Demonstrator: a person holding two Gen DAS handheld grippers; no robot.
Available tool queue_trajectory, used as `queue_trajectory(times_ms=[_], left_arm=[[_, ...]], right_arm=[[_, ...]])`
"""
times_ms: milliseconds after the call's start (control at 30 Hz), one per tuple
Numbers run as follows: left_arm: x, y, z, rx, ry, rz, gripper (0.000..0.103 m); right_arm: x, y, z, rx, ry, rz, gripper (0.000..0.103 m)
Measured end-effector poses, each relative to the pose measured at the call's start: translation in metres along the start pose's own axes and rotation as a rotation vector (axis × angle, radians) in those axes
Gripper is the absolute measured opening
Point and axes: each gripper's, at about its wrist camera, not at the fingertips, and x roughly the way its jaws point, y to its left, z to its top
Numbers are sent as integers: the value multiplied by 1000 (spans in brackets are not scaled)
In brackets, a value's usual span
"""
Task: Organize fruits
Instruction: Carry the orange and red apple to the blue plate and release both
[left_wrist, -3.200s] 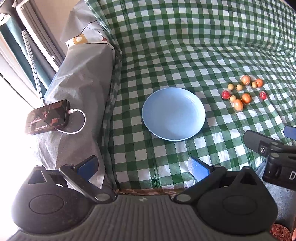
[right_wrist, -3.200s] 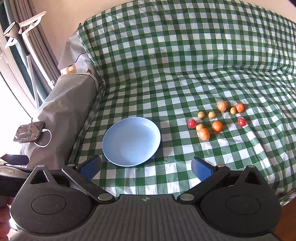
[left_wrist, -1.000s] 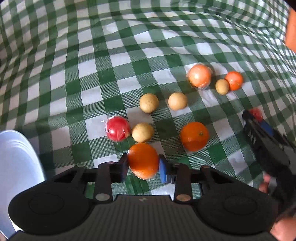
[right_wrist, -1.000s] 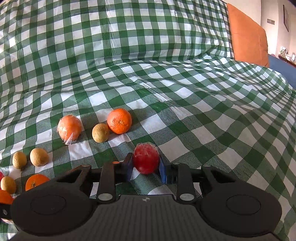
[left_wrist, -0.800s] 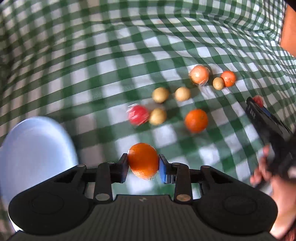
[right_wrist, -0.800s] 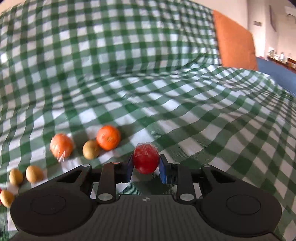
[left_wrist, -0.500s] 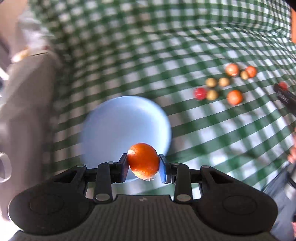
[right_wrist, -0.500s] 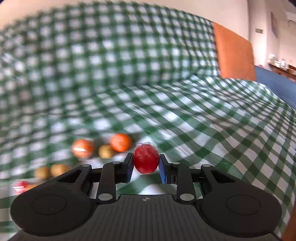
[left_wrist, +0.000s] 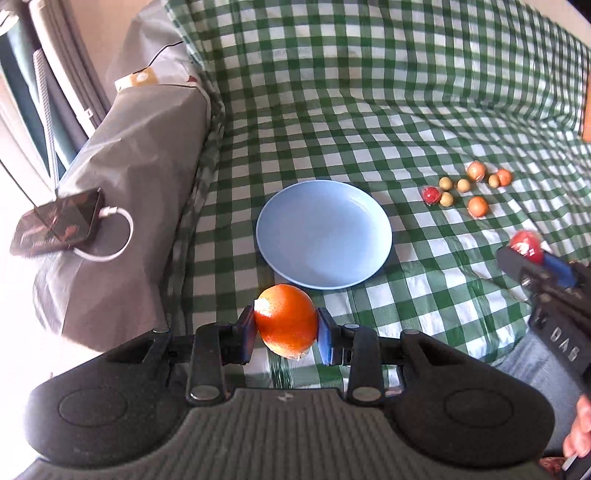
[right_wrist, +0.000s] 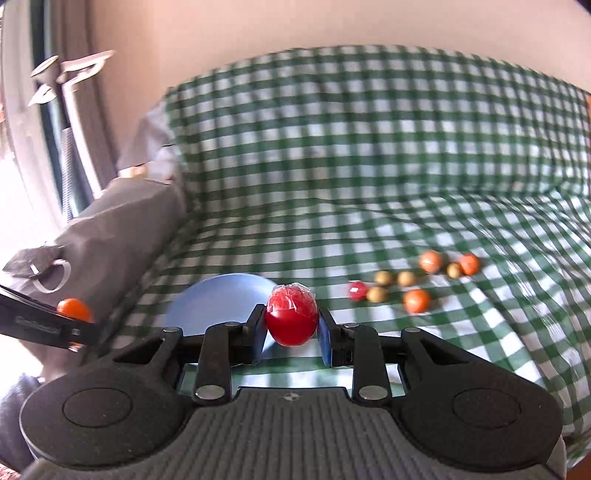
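My left gripper (left_wrist: 286, 328) is shut on a wrapped orange (left_wrist: 286, 325) and holds it in the air just short of the near rim of the empty blue plate (left_wrist: 324, 232). My right gripper (right_wrist: 291, 328) is shut on a wrapped red fruit (right_wrist: 291, 319), held above the near right rim of the plate (right_wrist: 218, 301). The right gripper with its red fruit (left_wrist: 526, 242) also shows at the right edge of the left wrist view. Several loose fruits (left_wrist: 461, 188) lie on the checked cloth to the right of the plate.
A green and white checked cloth (left_wrist: 369, 110) covers the sofa. A grey covered armrest (left_wrist: 122, 184) on the left carries a phone (left_wrist: 55, 221) on a white charging cable. An orange cushion (left_wrist: 586, 107) is at the far right.
Both grippers closed on fruits from the pile, lifted them and pulled back towards the plate. The view has widened, and the plate is now right in front of both grippers.
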Motion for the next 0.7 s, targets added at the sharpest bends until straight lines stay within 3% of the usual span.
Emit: queue_trajectory(times_ms=[333, 700], left_arm=[[-13, 30, -14, -65, -43, -48, 37], [2, 41, -12, -81, -16, -71, 37]], right_arm=[[-12, 66, -11, -113, 31, 25, 30], [-6, 83, -11, -171, 54, 14, 30]])
